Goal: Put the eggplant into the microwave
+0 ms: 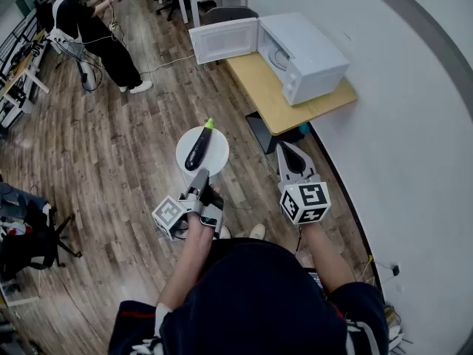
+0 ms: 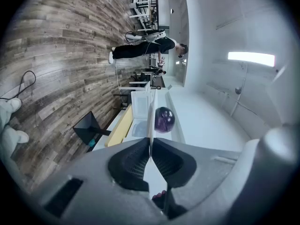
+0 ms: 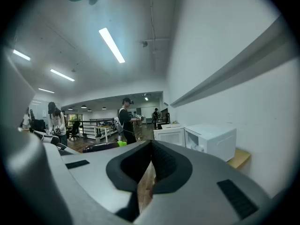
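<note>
Eggplant lies on plate; left hand-held gripper pinches plate rim; right hand-held gripper is pressed together, empty.

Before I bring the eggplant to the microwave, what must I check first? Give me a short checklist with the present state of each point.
1. The microwave has its door open: ok.
2. The eggplant lies on the plate: ok.
3. The left claw is shut on the plate's rim: ok.
4. The right claw is shut, nothing in it: ok.
5. The inside of the microwave is free: cannot tell.
</note>
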